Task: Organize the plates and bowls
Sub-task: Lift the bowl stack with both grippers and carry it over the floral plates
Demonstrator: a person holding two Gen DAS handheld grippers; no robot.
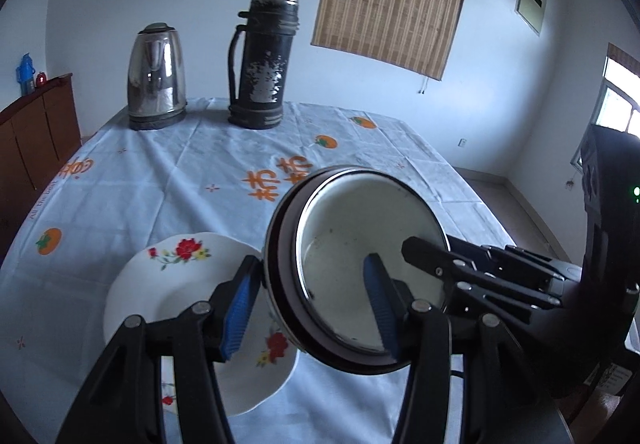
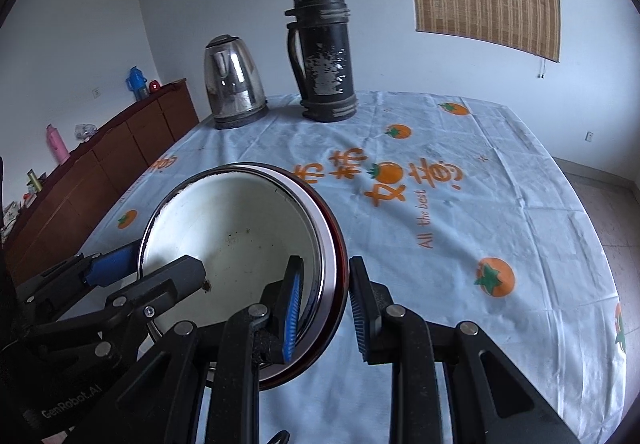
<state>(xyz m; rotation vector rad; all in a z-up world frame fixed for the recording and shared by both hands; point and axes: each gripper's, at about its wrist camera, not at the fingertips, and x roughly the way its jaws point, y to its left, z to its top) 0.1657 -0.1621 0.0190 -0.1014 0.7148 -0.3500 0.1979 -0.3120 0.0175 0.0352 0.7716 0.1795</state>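
A bowl (image 1: 352, 244), white inside with a dark outer wall, hangs tilted above the table, held from two sides. My left gripper (image 1: 308, 308) is shut on its left wall, one blue pad outside and one inside. My right gripper (image 2: 326, 308) is shut on the opposite wall of the bowl (image 2: 240, 236), one pad inside and one outside. Each gripper shows in the other's view: the right gripper (image 1: 424, 256) at the bowl's right, the left gripper (image 2: 152, 268) at its left. A white plate (image 1: 180, 284) with red flowers lies on the cloth below and left of the bowl.
At the table's far side stand a steel kettle (image 1: 157, 78) and a tall dark thermos (image 1: 262, 60). The table (image 2: 460, 228) wears a pale cloth with orange fruit prints. A brown cabinet (image 2: 120, 160) with bottles on top runs along the left wall.
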